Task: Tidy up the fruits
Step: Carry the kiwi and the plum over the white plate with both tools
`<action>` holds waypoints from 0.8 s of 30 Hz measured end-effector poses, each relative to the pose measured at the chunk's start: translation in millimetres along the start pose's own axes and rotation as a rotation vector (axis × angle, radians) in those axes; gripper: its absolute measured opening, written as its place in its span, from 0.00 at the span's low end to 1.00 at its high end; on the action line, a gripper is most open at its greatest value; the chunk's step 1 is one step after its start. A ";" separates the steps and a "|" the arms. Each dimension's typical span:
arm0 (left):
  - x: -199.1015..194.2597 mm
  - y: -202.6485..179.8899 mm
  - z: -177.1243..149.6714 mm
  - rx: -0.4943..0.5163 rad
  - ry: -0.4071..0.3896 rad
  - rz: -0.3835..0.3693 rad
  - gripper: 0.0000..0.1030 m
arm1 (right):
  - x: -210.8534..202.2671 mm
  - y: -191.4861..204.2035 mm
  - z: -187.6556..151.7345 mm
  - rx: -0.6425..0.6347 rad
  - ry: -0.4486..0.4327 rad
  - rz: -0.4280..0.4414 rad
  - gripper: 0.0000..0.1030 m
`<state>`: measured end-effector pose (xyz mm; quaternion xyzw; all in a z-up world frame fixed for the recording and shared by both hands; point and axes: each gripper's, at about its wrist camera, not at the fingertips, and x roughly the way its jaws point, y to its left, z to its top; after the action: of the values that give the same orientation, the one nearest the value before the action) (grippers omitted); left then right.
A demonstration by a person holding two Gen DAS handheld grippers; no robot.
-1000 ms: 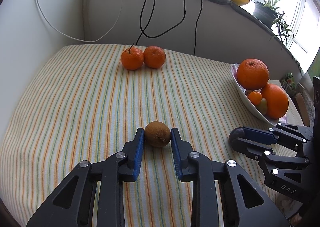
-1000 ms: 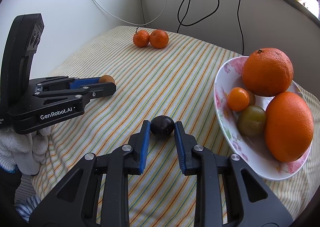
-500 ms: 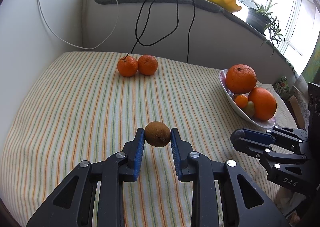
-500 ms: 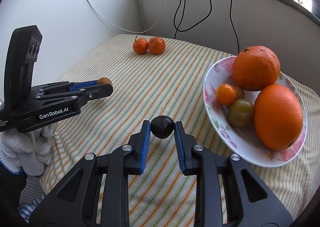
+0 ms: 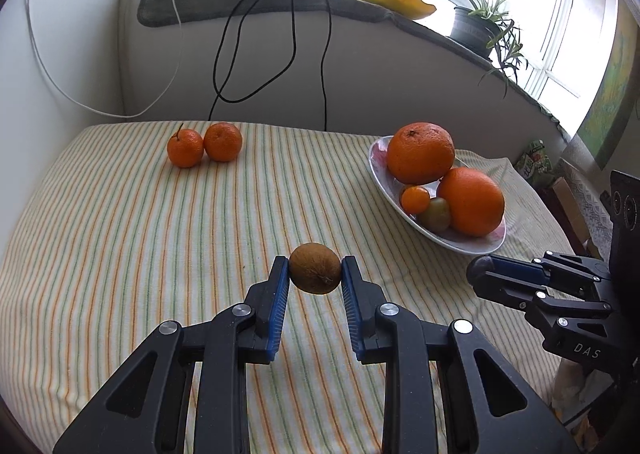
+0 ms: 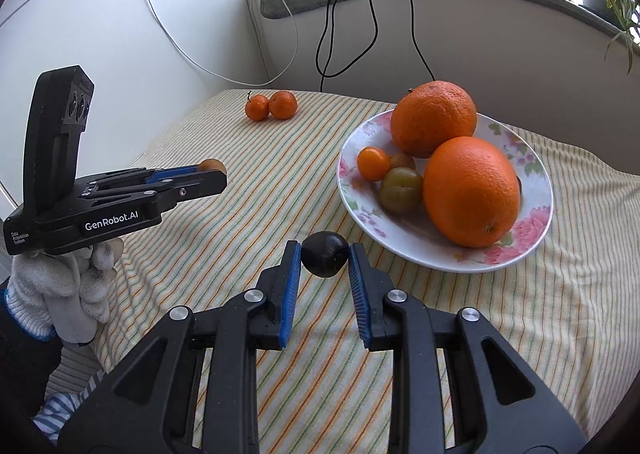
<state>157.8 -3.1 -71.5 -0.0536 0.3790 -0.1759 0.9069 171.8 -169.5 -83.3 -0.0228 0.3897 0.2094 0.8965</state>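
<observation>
Because both fruits are small, round and smooth-skinned, they will likely handle as light things that roll or squirt out if pinched off-centre, so the widest middle is the place to hold them. The left gripper (image 5: pixel 315 274) has its fingers clamped on a brown kiwi (image 5: pixel 315 268), the blue pads pressing its left and right sides at about the middle, near the fingertips. The kiwi looks firm but bruisable; its fuzzy skin should give the pads some bite. It hangs clear above the striped cloth (image 5: pixel 120 234) of the bench, left of and nearer than the plate (image 5: pixel 460 244).

The right gripper (image 6: pixel 325 260) has its fingers closed on a dark plum (image 6: pixel 324 254), again at the very tips, one pad on each side. That glossy skin is the slipperier of the two, and soft flesh would dent under a hard squeeze. The plum is held above the cloth just near and left of the floral plate's (image 6: pixel 532 210) rim.

The plate already carries two large oranges (image 6: pixel 470 190), a small orange fruit (image 6: pixel 373 163) and a greenish one (image 6: pixel 401 190), so free room seems to be at its near-left part. Two mandarins (image 5: pixel 204 144) sit touching at the far left of the bench, well apart from both grippers.
</observation>
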 end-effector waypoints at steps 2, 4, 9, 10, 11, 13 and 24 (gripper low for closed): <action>1.5 -7.9 1.8 0.011 -0.001 -0.010 0.24 | -7.5 -8.2 -1.2 0.016 -0.012 -0.005 0.25; 3.9 -15.1 3.7 0.021 -0.001 -0.021 0.24 | -16.1 -16.4 -2.9 0.028 -0.025 -0.012 0.25; 10.2 -34.3 8.1 0.044 0.002 -0.049 0.24 | -28.2 -33.9 -1.8 0.045 -0.050 -0.038 0.25; 11.6 -38.2 8.7 0.048 0.003 -0.055 0.24 | -30.8 -37.2 -1.9 0.048 -0.054 -0.042 0.25; 12.8 -42.5 9.1 0.054 0.004 -0.060 0.24 | -32.1 -40.1 -1.4 0.051 -0.056 -0.047 0.25; 15.3 -50.0 9.5 0.063 0.007 -0.071 0.24 | -35.1 -45.8 -0.7 0.059 -0.062 -0.054 0.25; 28.2 -86.6 15.0 0.115 0.021 -0.114 0.24 | -47.8 -73.3 5.2 0.086 -0.094 -0.094 0.25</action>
<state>162.7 -94.6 -59.8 -0.0213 0.3739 -0.2493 0.8931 175.1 -252.3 -54.9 0.0074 0.3544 0.1508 0.9228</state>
